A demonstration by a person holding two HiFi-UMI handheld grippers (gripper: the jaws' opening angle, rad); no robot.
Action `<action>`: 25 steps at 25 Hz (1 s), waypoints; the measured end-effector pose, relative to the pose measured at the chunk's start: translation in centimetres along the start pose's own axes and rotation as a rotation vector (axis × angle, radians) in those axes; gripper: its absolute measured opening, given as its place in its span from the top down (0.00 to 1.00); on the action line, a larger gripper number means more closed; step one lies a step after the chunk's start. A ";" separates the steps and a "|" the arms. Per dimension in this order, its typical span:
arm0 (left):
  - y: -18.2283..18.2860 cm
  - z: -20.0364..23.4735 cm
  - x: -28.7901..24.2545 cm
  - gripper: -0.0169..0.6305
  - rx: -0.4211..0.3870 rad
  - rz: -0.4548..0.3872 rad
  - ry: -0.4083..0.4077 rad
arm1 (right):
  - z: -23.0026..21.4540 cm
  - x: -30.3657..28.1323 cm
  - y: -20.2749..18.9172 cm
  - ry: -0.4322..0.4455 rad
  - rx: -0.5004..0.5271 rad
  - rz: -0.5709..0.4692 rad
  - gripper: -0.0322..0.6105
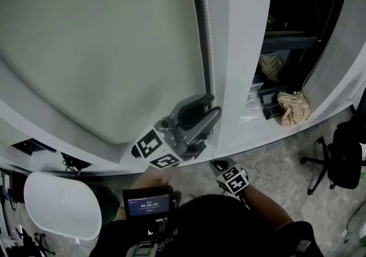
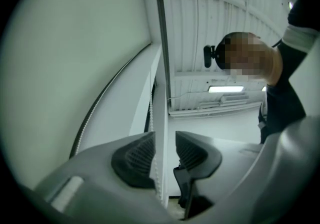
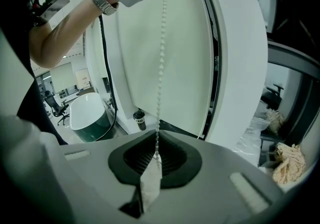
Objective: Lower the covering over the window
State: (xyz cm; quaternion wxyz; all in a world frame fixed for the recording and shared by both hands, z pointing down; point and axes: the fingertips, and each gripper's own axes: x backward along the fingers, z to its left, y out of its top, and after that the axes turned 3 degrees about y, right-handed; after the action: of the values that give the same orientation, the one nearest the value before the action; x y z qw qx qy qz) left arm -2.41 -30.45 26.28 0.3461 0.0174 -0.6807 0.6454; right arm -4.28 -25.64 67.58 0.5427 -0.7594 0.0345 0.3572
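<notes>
Obs., standing by the window. The roller blind (image 1: 103, 50) hangs over most of the pane, its hem close above the sill at the near edge, so lowering looks almost done. The bead chain (image 1: 207, 32) runs down the frame on the blind's right side.

Left gripper (image 1: 210, 104): higher on the chain, jaws apart. The chain passes between the pads, close to one of them, but nothing is pinched.

Right gripper (image 3: 156, 153): lower and nearer the person, jaws closed on the chain just above a white tab (image 3: 149, 183) (probably the chain's connector piece). The chain is taut up from this grip.

Risks from here:
- The right gripper alone holds the tension. If it lets go before the left one bites, the chain goes slack and swings out of the open jaws.
- The left pads may close on a gap between beads, so the chain slips through on the pull.
- A second run lies further left; catching that one would raise the blind.
- A pull away from the frame could drag the chain off its drive at the top (not in view).
</notes>
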 end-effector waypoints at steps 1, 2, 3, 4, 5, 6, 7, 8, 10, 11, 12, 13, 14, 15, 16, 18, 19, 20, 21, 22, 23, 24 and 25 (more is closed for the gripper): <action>0.0 0.3 0.0 0.79 -0.004 -0.004 0.021 | 0.0 0.0 0.0 0.000 -0.001 0.000 0.92; 0.1 0.8 0.1 0.78 -0.011 -0.011 0.048 | 0.0 0.0 -0.1 0.000 -0.002 0.000 0.92; 0.1 1.3 0.2 0.76 -0.020 -0.018 0.074 | 0.1 0.1 -0.1 0.001 -0.003 -0.001 0.92; 0.2 1.7 0.4 0.74 -0.021 -0.023 0.090 | 0.2 0.1 -0.1 0.003 -0.004 -0.001 0.92; 0.1 2.0 0.5 0.73 -0.011 -0.026 0.097 | 0.2 0.1 -0.1 0.005 -0.004 -0.002 0.92; 0.1 2.2 0.5 0.73 0.004 -0.030 0.096 | 0.2 0.1 -0.2 0.006 -0.003 -0.003 0.92; 0.1 2.2 0.5 0.74 0.017 -0.035 0.092 | 0.3 0.1 -0.2 0.006 -0.001 -0.003 0.92; 0.1 2.2 0.4 0.76 0.023 -0.039 0.086 | 0.3 0.1 -0.2 0.006 0.002 -0.003 0.92; 0.0 1.7 0.1 0.78 0.011 -0.033 0.073 | 0.4 0.1 -0.2 0.009 0.006 -0.001 0.92; -0.1 1.5 0.0 0.83 0.005 -0.027 0.067 | 0.4 0.1 -0.2 0.011 0.007 -0.001 0.92; -0.3 1.4 -0.1 0.88 0.008 -0.023 0.060 | 0.4 0.1 -0.2 0.011 0.006 -0.001 0.92; -0.4 1.3 -0.1 0.91 0.023 -0.022 0.055 | 0.3 0.1 -0.2 0.012 0.006 -0.002 0.92; -0.4 1.4 -0.1 0.96 0.047 -0.022 0.054 | 0.3 0.1 -0.1 0.012 0.005 -0.002 0.92; -0.4 1.5 0.0 0.96 0.073 -0.019 0.058 | 0.3 0.1 -0.2 0.012 0.004 -0.001 0.92; -0.6 1.6 0.1 0.96 0.088 -0.008 0.065 | 0.3 0.1 -0.4 0.014 0.002 0.007 0.92; -1.8 1.9 0.4 0.96 0.061 0.053 0.087 | 0.2 -0.1 -1.8 0.017 -0.003 0.062 0.92; -3.1 2.2 0.8 0.96 0.032 0.099 0.108 | 0.1 -0.1 -3.1 0.015 -0.010 0.105 0.92; -4.7 2.6 1.4 0.96 0.008 0.149 0.137 | -0.1 -0.1 -4.4 0.008 -0.023 0.147 0.92; -6.6 3.2 2.3 0.97 -0.005 0.198 0.167 | -0.4 0.0 -5.6 -0.005 -0.043 0.176 0.92; -8.7 3.9 3.3 0.97 -0.006 0.240 0.195 | -0.9 0.2 -6.4 -0.023 -0.072 0.187 0.92; -10.6 4.6 4.5 0.97 0.003 0.271 0.219 | -1.6 0.5 -6.9 -0.048 -0.109 0.179 0.92; -12.4 5.2 5.5 0.97 0.023 0.298 0.238 | -2.5 0.9 -6.9 -0.075 -0.151 0.155 0.92; -14.1 5.5 6.5 0.97 0.053 0.330 0.252 | -3.4 1.5 -6.8 -0.104 -0.197 0.120 0.91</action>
State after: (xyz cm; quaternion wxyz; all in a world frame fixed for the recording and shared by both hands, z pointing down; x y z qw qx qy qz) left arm -3.16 -34.95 42.11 0.3175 -0.1661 -0.6086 0.7080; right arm 1.54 -25.29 72.67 0.4442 -0.7860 0.0165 0.4297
